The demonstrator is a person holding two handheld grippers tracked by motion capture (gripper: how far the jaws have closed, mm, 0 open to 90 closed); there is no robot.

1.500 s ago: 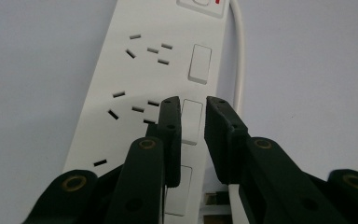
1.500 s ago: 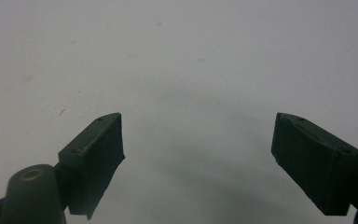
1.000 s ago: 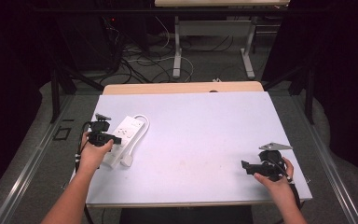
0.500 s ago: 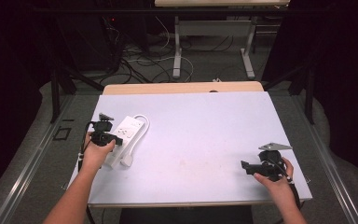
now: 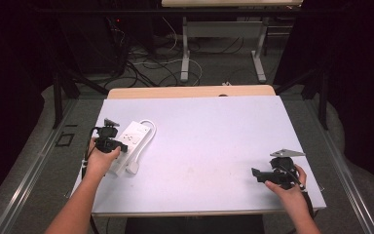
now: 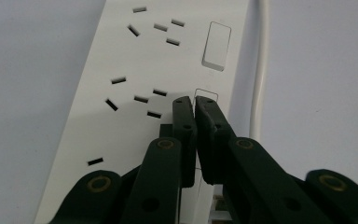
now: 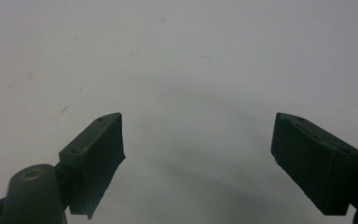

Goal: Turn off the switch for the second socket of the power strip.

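L claw (image 6: 195, 105) closed more, flat white plastic strip (image 6: 135, 88)

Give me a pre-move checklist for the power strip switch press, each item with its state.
1. Left gripper shut, jaws together as one pressing tip: ok.
2. Tip lined up with a switch: ok; it sits at the nearer switch of the power strip; the farther switch is untouched.
3. Tip actually pressing the switch: cannot tell.
4. Strip lying flat on the table: ok.
5. White cable out of the jaws' way, running beside the strip: ok.
6. Right gripper open, holding nothing, over bare table far from the strip: ok.
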